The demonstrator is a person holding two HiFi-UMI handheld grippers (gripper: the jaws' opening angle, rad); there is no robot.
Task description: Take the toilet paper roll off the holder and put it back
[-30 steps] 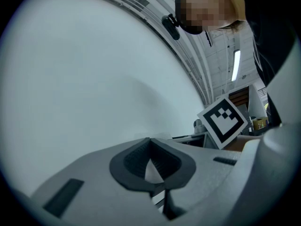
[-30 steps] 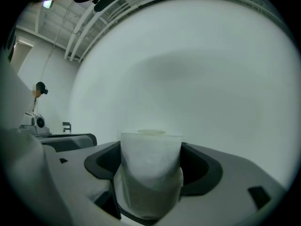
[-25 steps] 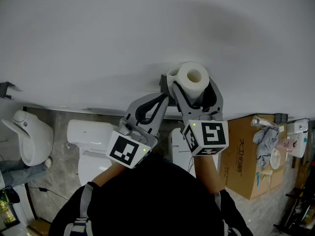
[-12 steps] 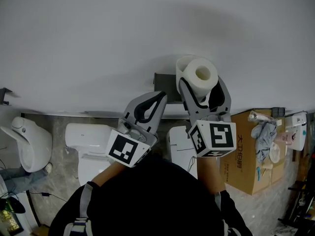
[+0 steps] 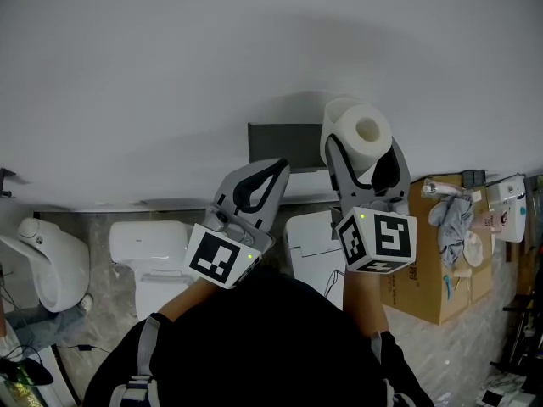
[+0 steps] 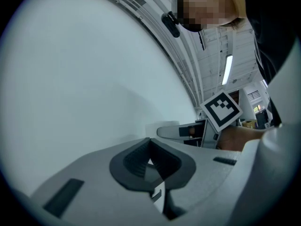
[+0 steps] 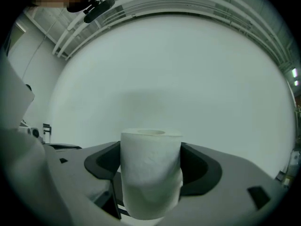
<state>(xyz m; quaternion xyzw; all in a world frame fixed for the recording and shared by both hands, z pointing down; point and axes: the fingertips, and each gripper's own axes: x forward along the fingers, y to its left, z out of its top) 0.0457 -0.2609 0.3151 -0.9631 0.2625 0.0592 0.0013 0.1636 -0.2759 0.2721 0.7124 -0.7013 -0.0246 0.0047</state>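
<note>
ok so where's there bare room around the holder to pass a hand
Bare wall lies above the holder and to its left. It is crowded below the holder, where the shut left gripper points at its lower edge, and at its right end, where the right gripper holds the toilet paper roll.

A washroom mock-up: white toilet (image 5: 142,248) beside a cardboard box (image 5: 428,291).

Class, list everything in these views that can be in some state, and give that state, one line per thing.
Roll: off the holder, gripped between the right jaws.
Holder: on the wall, empty.
Right gripper: shut on the roll, to the holder's right.
Left gripper: jaws together, holding nothing.
</note>
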